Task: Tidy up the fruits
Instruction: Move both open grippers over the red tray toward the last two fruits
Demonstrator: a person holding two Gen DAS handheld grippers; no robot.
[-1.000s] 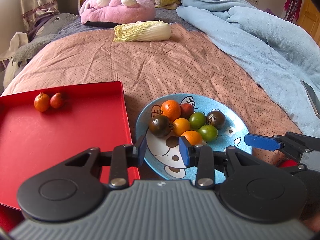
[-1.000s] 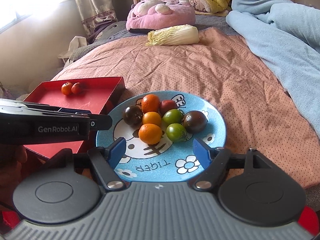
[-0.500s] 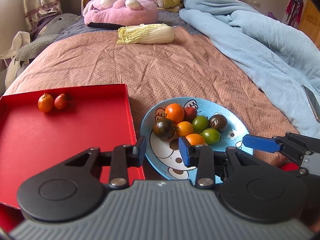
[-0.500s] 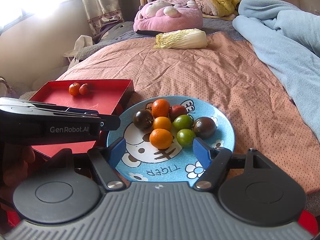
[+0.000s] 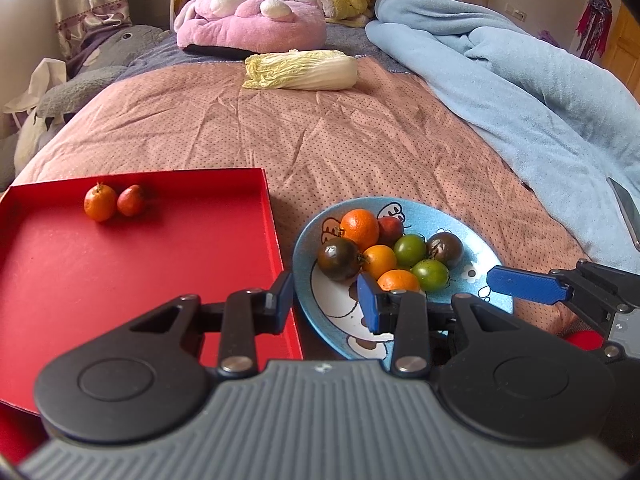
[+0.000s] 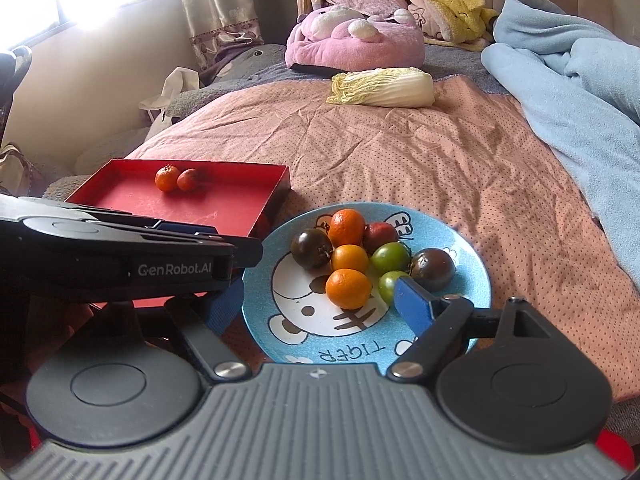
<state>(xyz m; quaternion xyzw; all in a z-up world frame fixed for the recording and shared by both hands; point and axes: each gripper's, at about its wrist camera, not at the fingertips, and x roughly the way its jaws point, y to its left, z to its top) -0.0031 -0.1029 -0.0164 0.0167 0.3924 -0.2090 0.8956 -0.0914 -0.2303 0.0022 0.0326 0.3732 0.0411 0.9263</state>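
Observation:
A blue cartoon plate [image 5: 490, 258] [image 6: 468, 276] on the bed holds several small fruits: orange, green, dark and red ones. To its left, a red tray [image 5: 120, 280] [image 6: 192, 204] has two small orange-red fruits [image 5: 114, 202] [image 6: 176, 179] at its far edge. My left gripper [image 5: 325, 300] hovers over the gap between tray and plate, its pads a narrow gap apart with nothing between them. My right gripper [image 6: 318, 306] hangs over the plate's near side, its jaws opening. An orange fruit [image 6: 348, 288] lies just beyond the pads, untouched. One blue finger [image 5: 524, 284] of the right gripper shows in the left wrist view.
A napa cabbage [image 5: 304, 70] [image 6: 384, 88] lies further up the pink bedspread. A pink plush [image 5: 252, 28] lies behind the cabbage. A light blue blanket [image 5: 520, 80] is heaped along the right side. A flat dark device [image 5: 628, 208] rests on the blanket's edge.
The right gripper's jaws have spread wider and it has drifted a little, so the plate sits further right in its view. The left gripper holds the same narrow gap.

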